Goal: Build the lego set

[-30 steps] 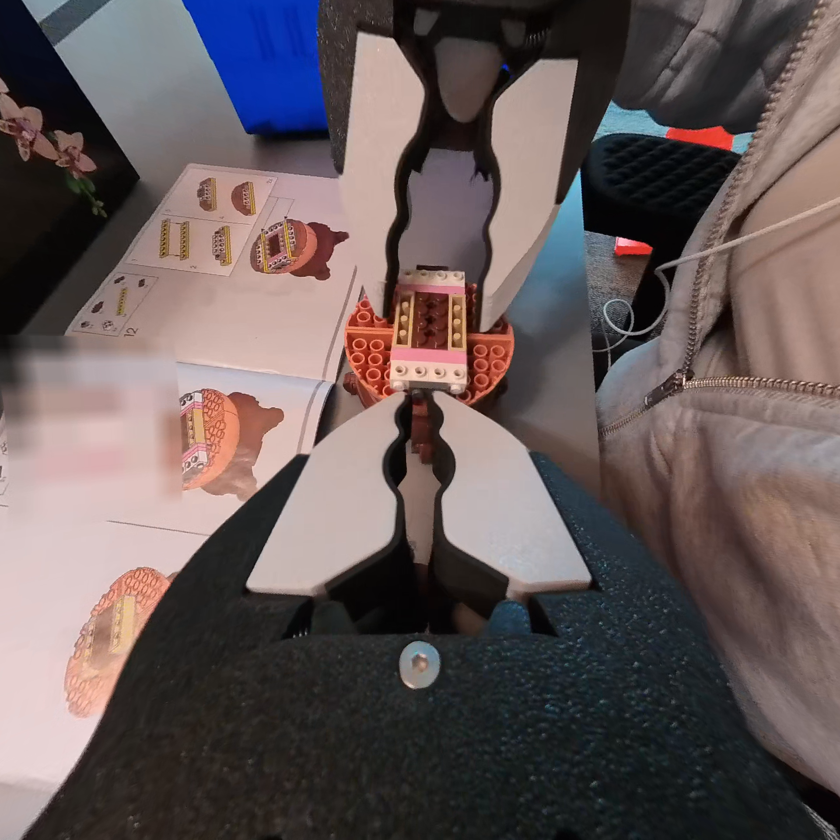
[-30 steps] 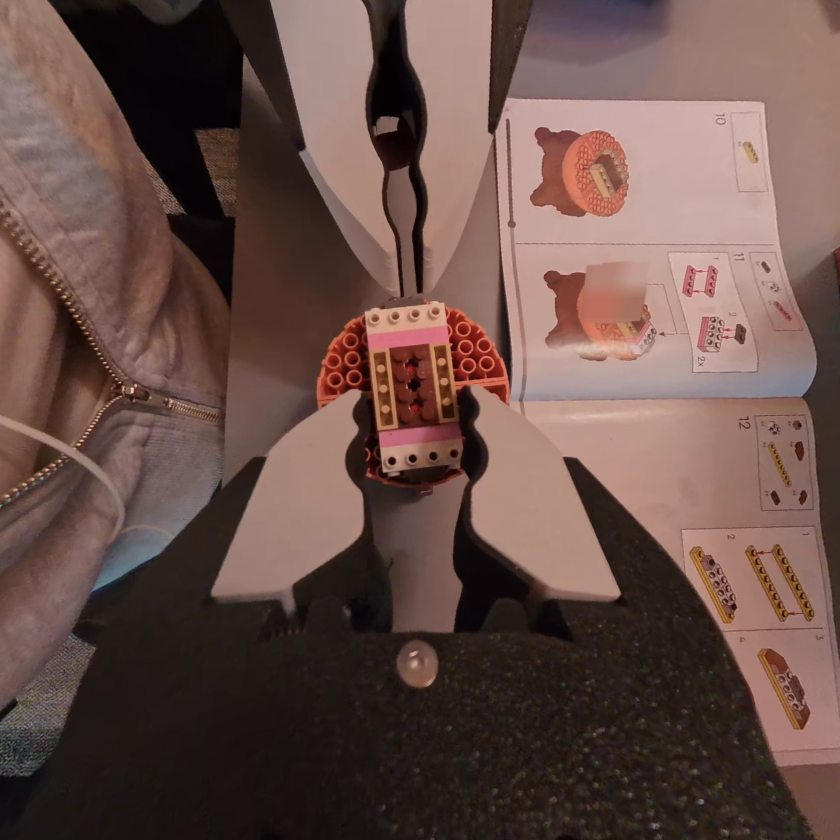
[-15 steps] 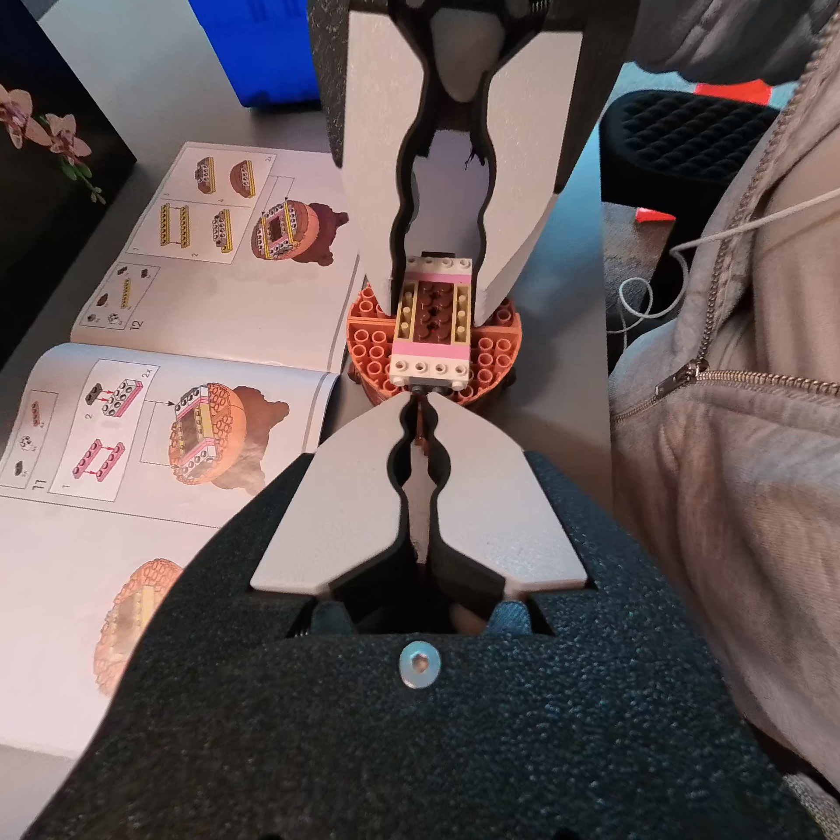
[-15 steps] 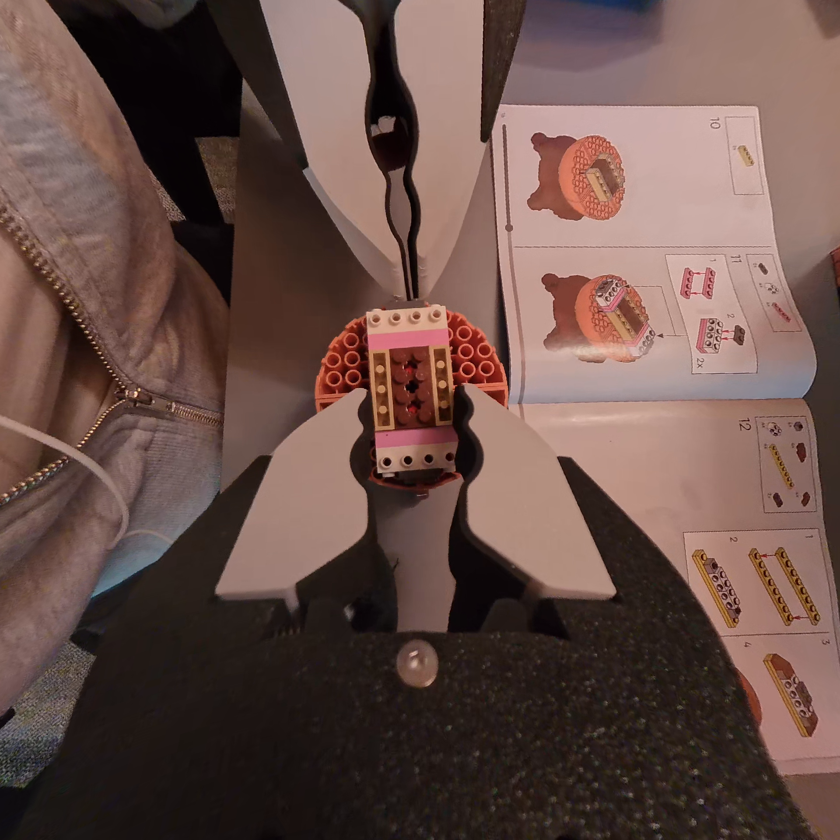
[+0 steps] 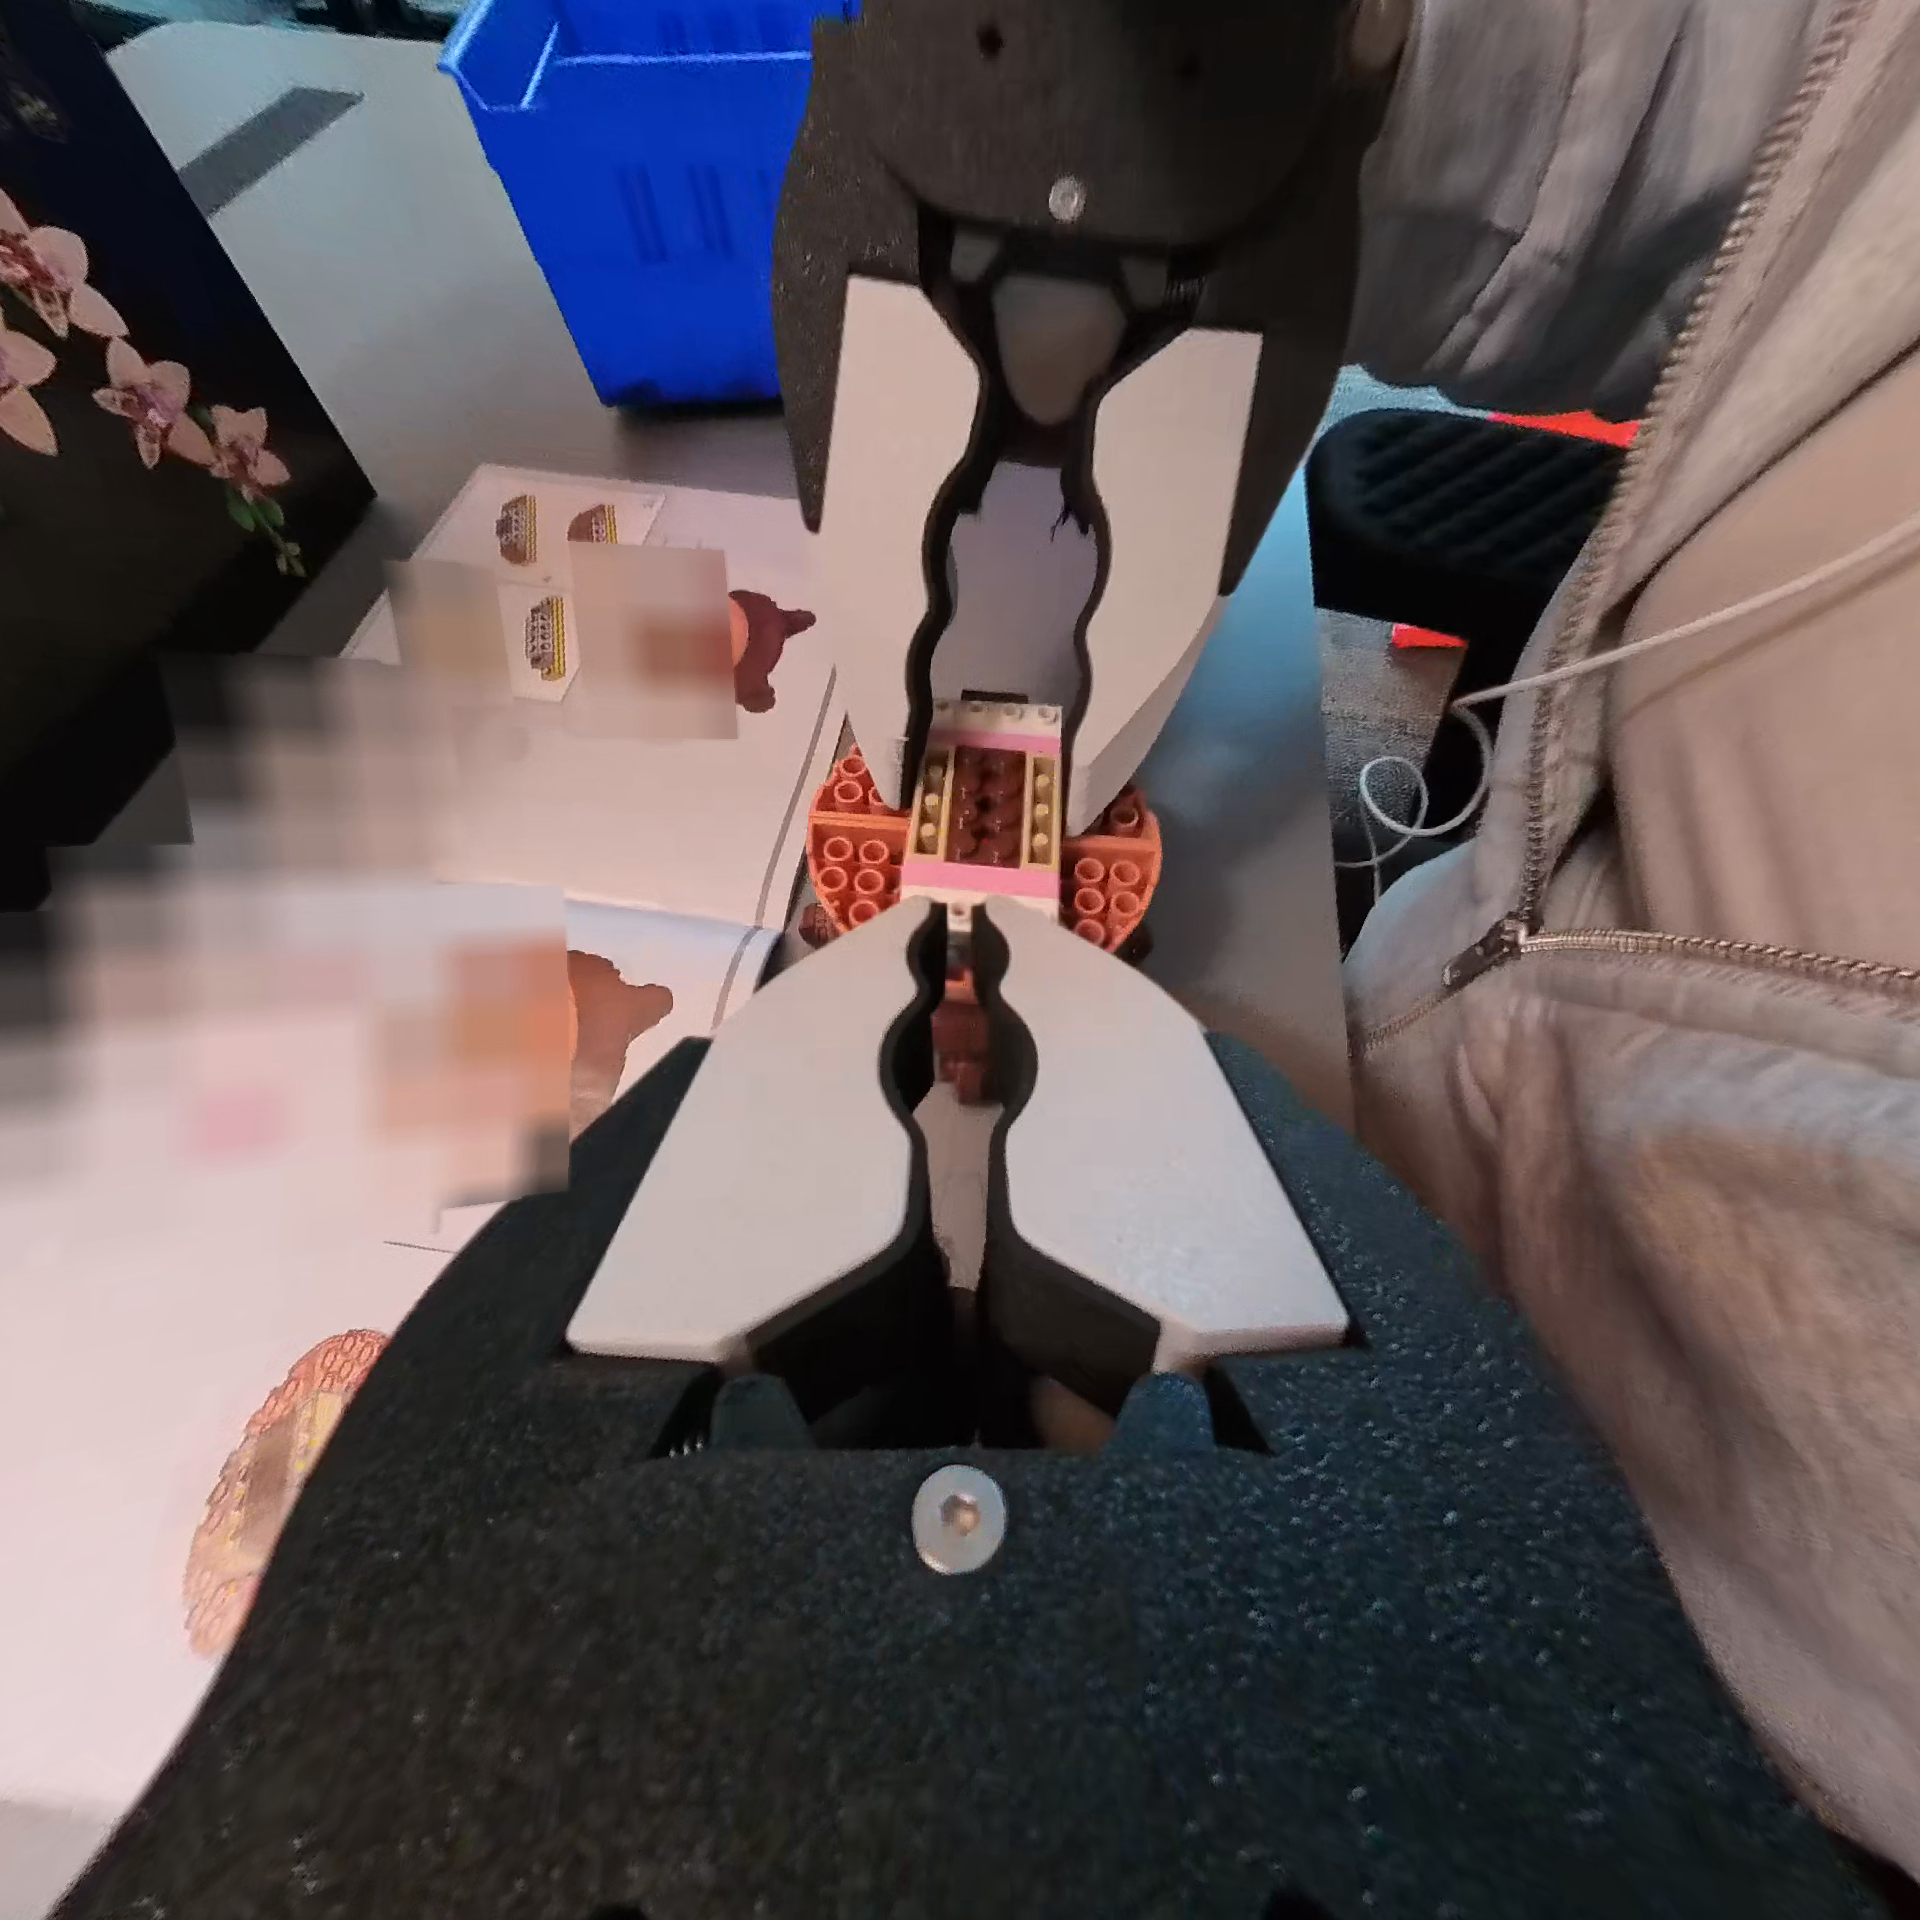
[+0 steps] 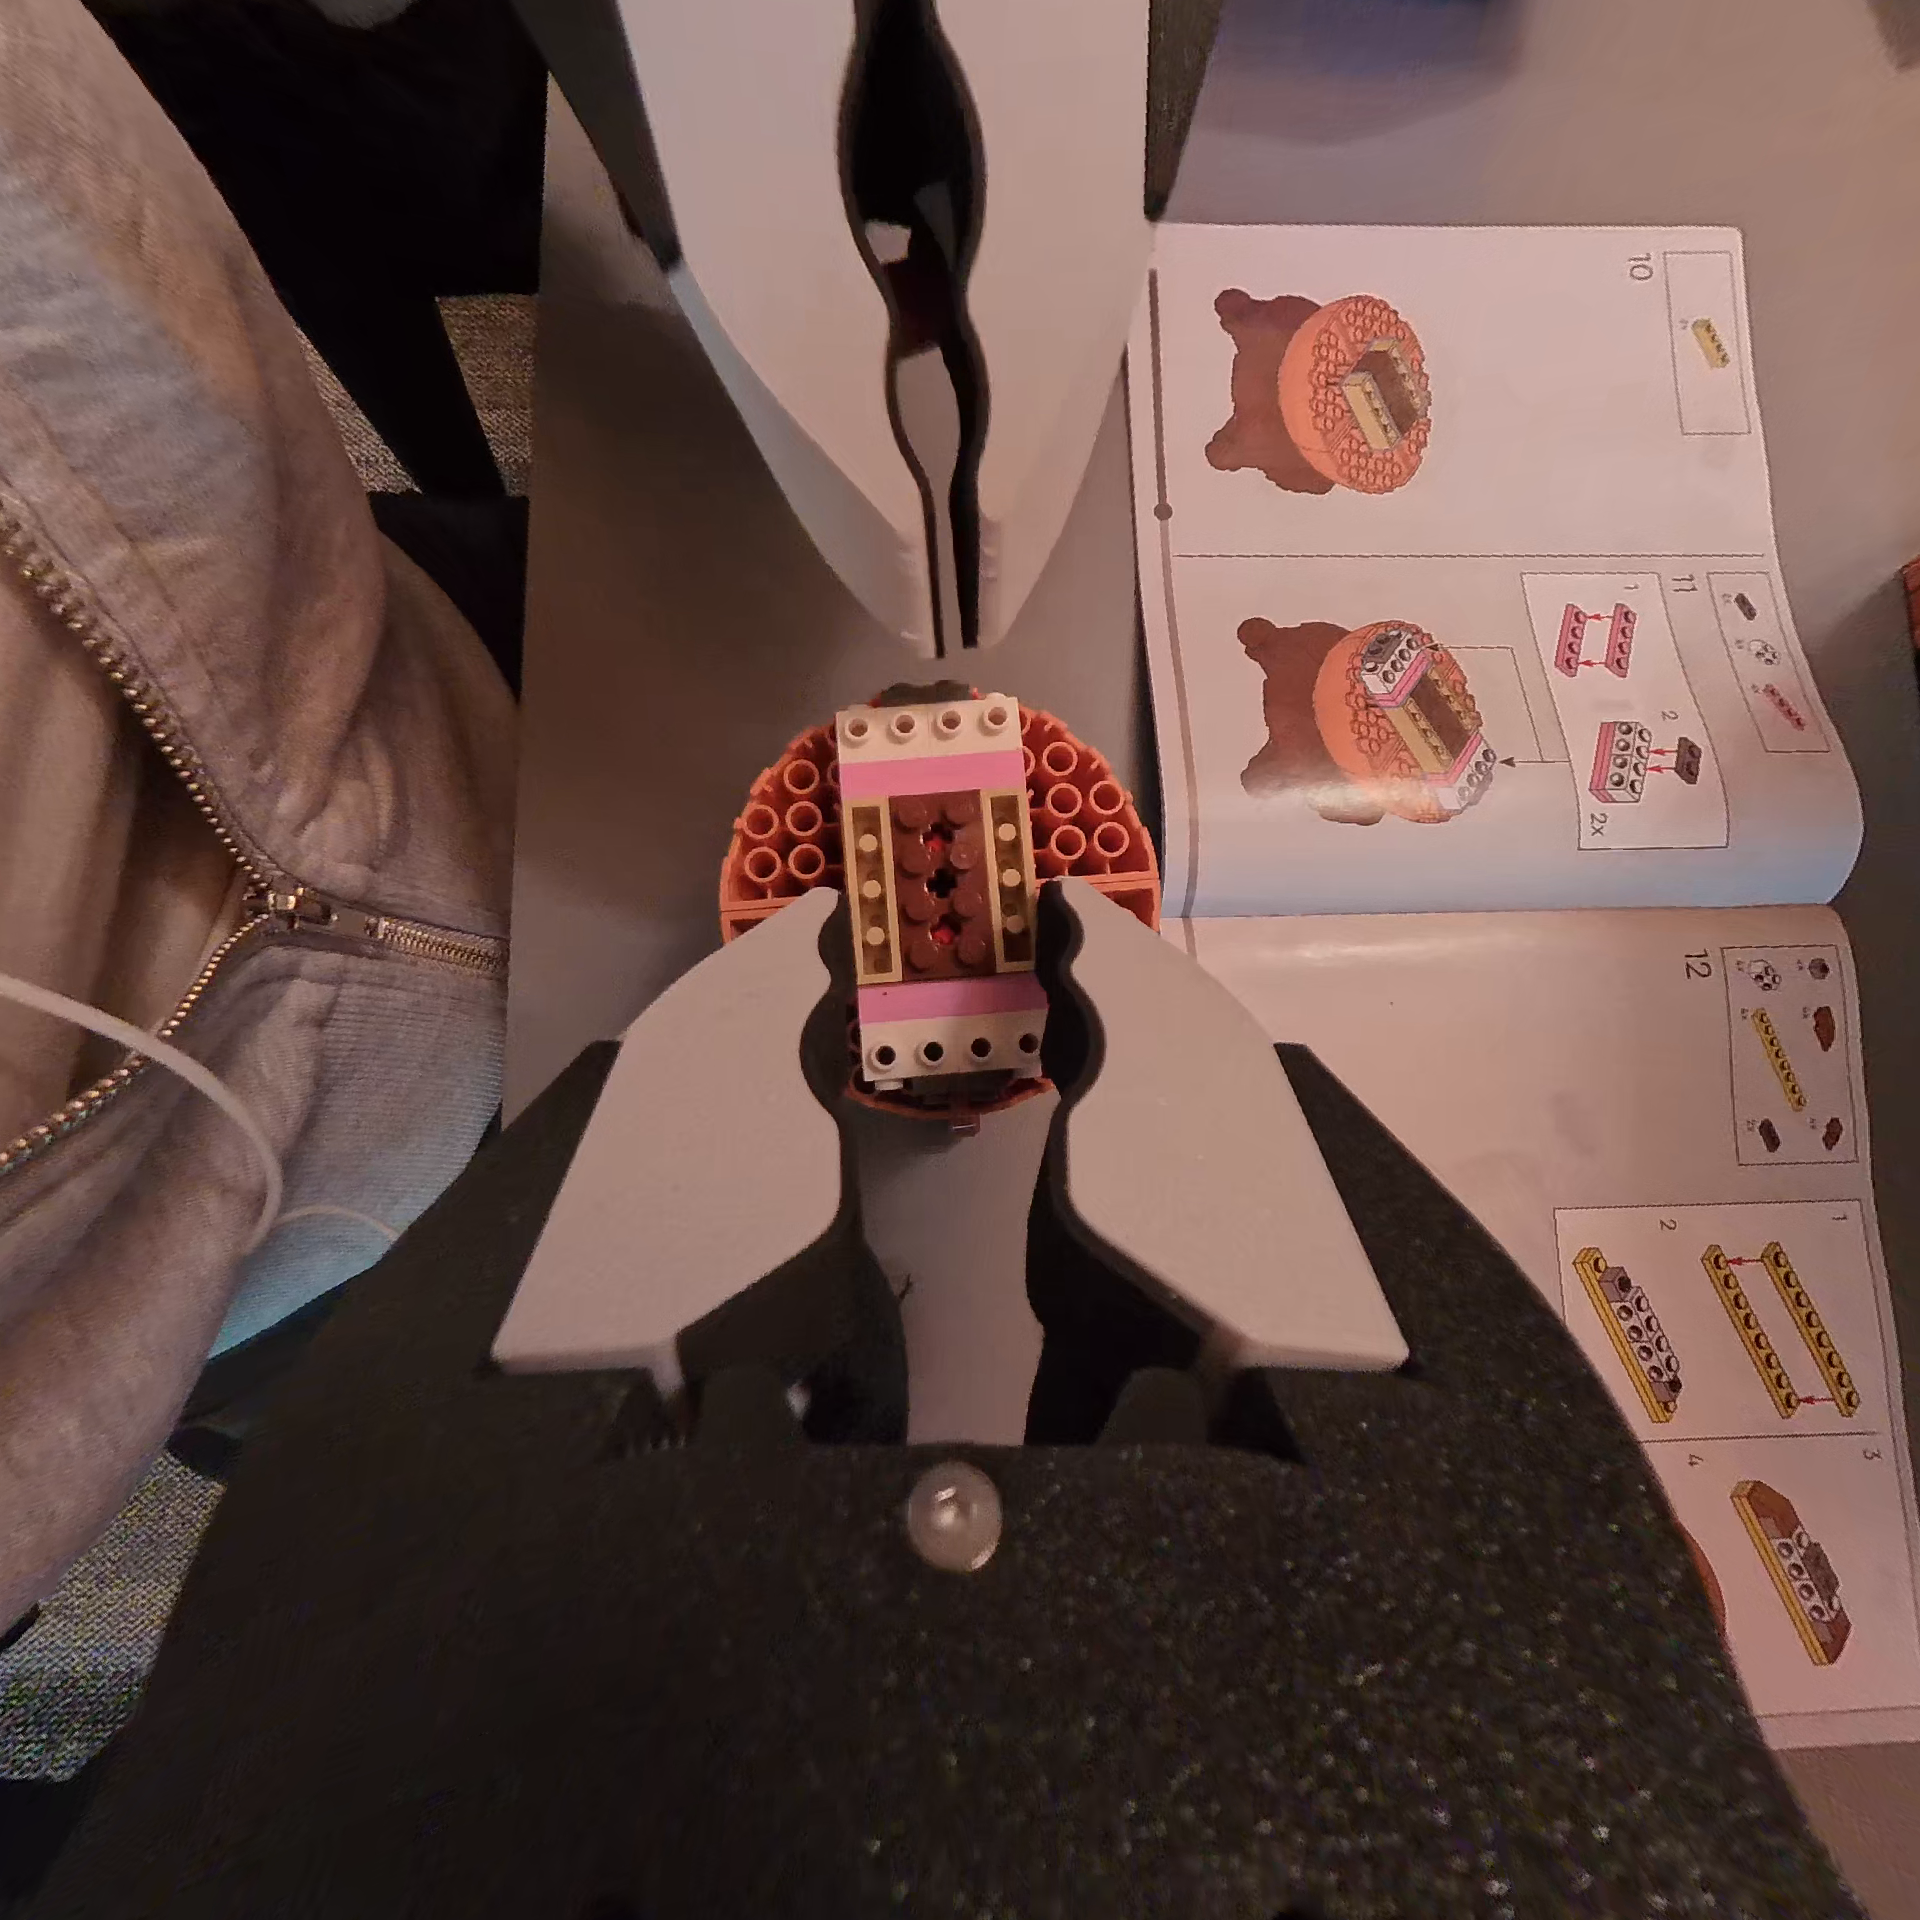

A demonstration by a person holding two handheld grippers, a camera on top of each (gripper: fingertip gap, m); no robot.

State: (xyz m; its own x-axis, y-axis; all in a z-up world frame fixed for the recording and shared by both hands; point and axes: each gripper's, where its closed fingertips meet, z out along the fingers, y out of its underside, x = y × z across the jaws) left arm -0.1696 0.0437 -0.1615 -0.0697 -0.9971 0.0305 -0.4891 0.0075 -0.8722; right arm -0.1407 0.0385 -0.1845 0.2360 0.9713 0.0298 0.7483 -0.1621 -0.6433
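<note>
Holding the half-built lego model (image 6: 940, 883) between both grippers above the table.

Right gripper (image 6: 940, 925) has its jaws clamped on the sides of the tan, brown and pink block that sits on the round orange base. Left gripper (image 5: 961, 914) has its jaws almost together at the model's opposite end, pinching a small brown part under the rim. Judging by the open instruction booklet (image 6: 1455, 665) just right of the right jaws, the pink-and-white end pieces are already on; the long yellow strips and brown side pieces seem still to come.
</note>
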